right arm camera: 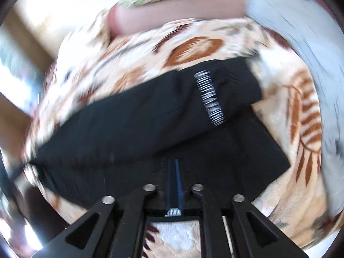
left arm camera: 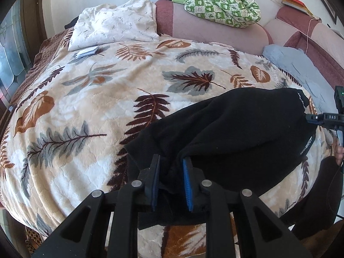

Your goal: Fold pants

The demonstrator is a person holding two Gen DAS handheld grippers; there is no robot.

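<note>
Black pants [left arm camera: 236, 133] lie on the leaf-patterned blanket [left arm camera: 96, 99], folded over themselves. My left gripper [left arm camera: 172, 161] has a thick bunch of the pants' black fabric between its blue pads, the jaws a little apart. In the right wrist view the pants [right arm camera: 150, 118] lie across the blanket [right arm camera: 279, 172], a white-lettered cuff on top. My right gripper [right arm camera: 174, 163] is shut with its pads together over the pants' near edge; the view is motion-blurred. The right gripper also shows at the right edge of the left wrist view [left arm camera: 329, 118].
A white patterned pillow [left arm camera: 116, 25] and a small packet [left arm camera: 87, 52] lie at the back left. A green quilt [left arm camera: 217, 0] sits on the pink headboard [left arm camera: 215, 32]. A grey cloth [left arm camera: 301, 66] lies at the right.
</note>
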